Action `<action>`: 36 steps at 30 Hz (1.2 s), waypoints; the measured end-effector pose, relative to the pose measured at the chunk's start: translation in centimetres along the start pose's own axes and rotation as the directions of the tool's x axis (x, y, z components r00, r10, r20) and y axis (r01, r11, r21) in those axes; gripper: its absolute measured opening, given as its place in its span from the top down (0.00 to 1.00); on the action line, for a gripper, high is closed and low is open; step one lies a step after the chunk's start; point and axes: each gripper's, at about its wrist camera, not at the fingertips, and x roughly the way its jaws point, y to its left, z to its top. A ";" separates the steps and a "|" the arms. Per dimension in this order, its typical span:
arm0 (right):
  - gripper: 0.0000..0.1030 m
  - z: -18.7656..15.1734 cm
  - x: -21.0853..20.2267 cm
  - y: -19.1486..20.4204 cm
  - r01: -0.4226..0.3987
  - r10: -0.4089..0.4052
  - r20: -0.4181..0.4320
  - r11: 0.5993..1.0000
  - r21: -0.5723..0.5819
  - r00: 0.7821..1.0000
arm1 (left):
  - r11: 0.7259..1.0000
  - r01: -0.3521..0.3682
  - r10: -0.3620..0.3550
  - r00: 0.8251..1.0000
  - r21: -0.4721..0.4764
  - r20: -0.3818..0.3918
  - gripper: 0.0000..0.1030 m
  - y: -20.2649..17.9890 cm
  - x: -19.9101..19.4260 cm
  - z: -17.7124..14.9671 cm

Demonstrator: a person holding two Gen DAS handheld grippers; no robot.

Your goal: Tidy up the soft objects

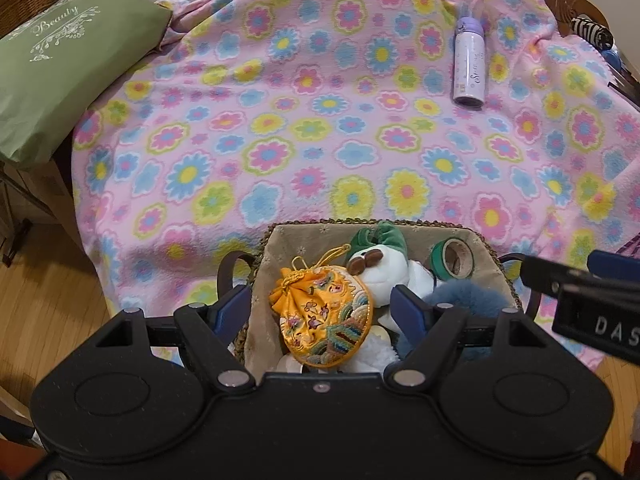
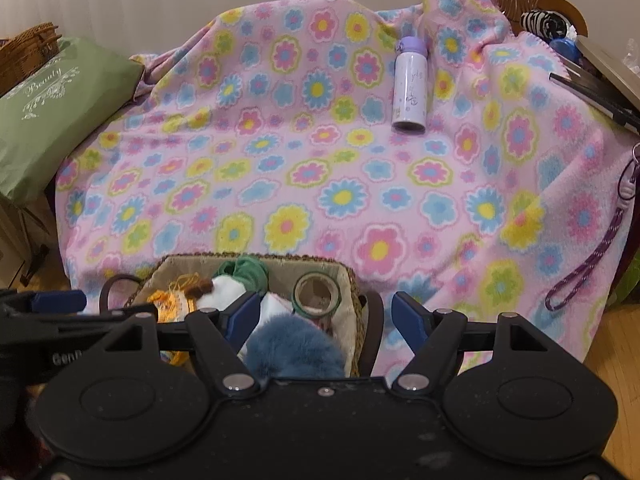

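Soft toys fill the basket on the flowered blanket: yellow pouch, white plush, blue fluff. My left tongs and right tongs gape empty above it.

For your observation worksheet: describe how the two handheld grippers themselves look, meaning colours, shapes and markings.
Both the left gripper and right gripper are matte black plastic with round disc-shaped bulges, silver pivot pins and blue finger pads. The right gripper's side shows white letters "DAS"; the left's shows "Gen". No cables or sleeves are visible.
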 end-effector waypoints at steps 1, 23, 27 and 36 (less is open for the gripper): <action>0.30 -0.1 0.0 0.0 0.000 0.000 -0.005 1.000 -0.004 1.000 | 1.000 -0.001 0.001 1.000 -0.001 -0.002 0.30 0.1 0.0 -0.1; 0.23 -1.0 -1.0 0.2 0.005 -0.006 -0.039 1.000 -0.027 0.999 | 1.000 -0.020 0.020 0.999 -0.009 -0.026 0.30 0.6 0.1 -0.7; 0.23 -1.0 -1.0 0.1 0.006 -0.007 -0.043 1.000 -0.026 0.999 | 1.000 -0.019 0.019 0.999 -0.006 -0.027 0.30 0.5 0.1 -0.7; 0.23 -1.0 -0.9 0.0 0.001 -0.003 -0.048 1.000 -0.026 0.999 | 1.000 -0.018 0.018 0.999 -0.007 -0.028 0.29 0.5 0.1 -0.7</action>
